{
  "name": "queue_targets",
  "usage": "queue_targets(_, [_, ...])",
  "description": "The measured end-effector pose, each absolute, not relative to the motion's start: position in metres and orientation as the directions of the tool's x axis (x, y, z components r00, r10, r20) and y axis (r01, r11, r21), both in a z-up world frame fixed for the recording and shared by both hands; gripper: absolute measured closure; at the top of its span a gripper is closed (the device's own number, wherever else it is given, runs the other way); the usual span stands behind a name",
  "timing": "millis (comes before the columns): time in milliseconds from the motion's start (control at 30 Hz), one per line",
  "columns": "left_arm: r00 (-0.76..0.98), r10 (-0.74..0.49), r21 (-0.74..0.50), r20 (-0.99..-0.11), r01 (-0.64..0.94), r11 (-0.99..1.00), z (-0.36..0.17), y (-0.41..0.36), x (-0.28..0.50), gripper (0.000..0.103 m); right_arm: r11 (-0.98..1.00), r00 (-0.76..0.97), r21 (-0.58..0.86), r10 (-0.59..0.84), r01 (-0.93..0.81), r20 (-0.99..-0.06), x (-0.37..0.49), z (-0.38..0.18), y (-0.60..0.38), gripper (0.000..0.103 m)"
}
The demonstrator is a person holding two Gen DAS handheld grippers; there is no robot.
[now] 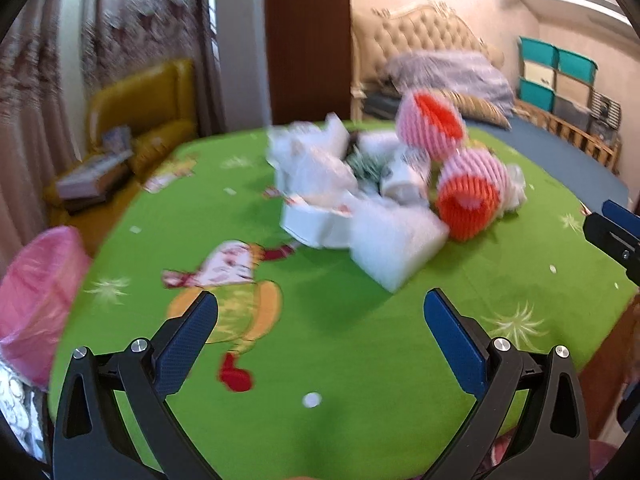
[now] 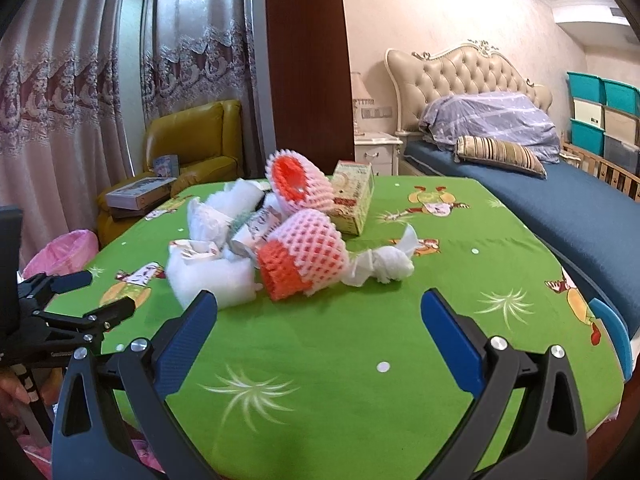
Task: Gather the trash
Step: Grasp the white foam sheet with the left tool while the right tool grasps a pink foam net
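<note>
A heap of trash lies on the green tablecloth (image 2: 360, 360): two pink-and-orange foam fruit nets (image 2: 300, 256) (image 2: 298, 182), white foam pieces (image 2: 212, 276), a crumpled tissue (image 2: 384, 264) and a small carton (image 2: 354, 202). In the blurred left wrist view the same heap shows as white foam (image 1: 396, 244) and foam nets (image 1: 470, 196). My left gripper (image 1: 320, 312) is open, short of the heap, with nothing between its fingers. My right gripper (image 2: 318, 312) is open too, just in front of the nearer net. The left gripper (image 2: 92, 296) also shows at the right wrist view's left edge.
A bin lined with a pink bag (image 1: 36, 296) (image 2: 68, 252) stands off the table's left side. Behind it are a yellow armchair (image 2: 192, 148) with boxes and curtains. A bed (image 2: 540, 184) with blue bedding runs along the table's right.
</note>
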State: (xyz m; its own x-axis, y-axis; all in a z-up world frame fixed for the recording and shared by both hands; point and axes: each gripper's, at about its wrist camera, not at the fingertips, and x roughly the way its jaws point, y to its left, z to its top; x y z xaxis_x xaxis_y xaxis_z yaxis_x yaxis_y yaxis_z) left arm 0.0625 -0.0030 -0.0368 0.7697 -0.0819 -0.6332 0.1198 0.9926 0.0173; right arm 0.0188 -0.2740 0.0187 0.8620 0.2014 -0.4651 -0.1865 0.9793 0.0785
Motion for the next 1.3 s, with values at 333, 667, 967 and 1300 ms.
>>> queue_targets(333, [0.743,-0.151,0.06,-0.652,0.249,0.967,-0.051,-0.046,0.106,0.007,0.987,0.848,0.107,0.16,-0.122,-0.506,0.046,0.005,-0.302,0.004])
queue_targets(667, [0.681,-0.149,0.124,-0.717,0.335,0.934,-0.066,-0.083,0.15,0.016,0.991,0.836,0.104,0.127,-0.084,-0.534,0.059,-0.001,-0.319,0.004])
queue_targets(967, [0.702,-0.21,0.038,-0.681,0.32,0.947,-0.051,-0.042,0.12,0.031,0.987,0.8,0.083,0.159,-0.136,-0.578,0.074,-0.009,-0.294,0.004])
queue_targets(1300, [0.799,-0.166,0.048,-0.578,0.236,0.97,-0.034,0.014,0.064,0.03,0.975,0.793,0.052,0.207,-0.217,-0.573,0.116,0.001,-0.248,0.004])
